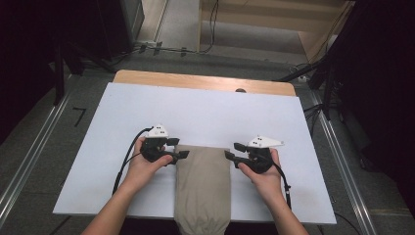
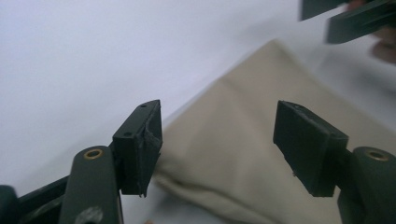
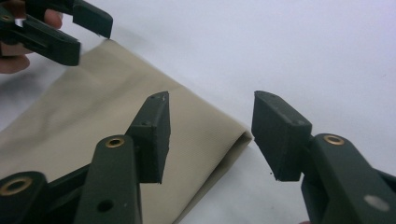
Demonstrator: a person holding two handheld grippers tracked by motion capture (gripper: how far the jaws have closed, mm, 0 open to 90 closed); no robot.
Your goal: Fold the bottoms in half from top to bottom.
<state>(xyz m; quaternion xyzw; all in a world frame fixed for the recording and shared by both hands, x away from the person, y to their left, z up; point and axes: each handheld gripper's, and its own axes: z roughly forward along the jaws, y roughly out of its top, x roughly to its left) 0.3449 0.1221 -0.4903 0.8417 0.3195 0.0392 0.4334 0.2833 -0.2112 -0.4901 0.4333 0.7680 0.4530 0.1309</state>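
Note:
A folded beige cloth (image 1: 203, 186) lies on the white board (image 1: 205, 112), its near end hanging over the front edge. My left gripper (image 1: 178, 148) hovers at the cloth's far left corner, jaws apart with nothing pinched. In the left gripper view the cloth (image 2: 233, 154) lies below the gap of the left gripper (image 2: 217, 109). My right gripper (image 1: 235, 151) is at the far right corner, also open. In the right gripper view the right gripper (image 3: 212, 98) straddles the folded corner of the cloth (image 3: 93, 116), and the left gripper (image 3: 70, 28) is at the top left.
The white board rests on a wooden table whose far edge (image 1: 205, 81) shows beyond it. Bare board stretches behind and to both sides of the cloth. Metal floor rails (image 1: 337, 147) run along both sides, with cables and dark stands at the back.

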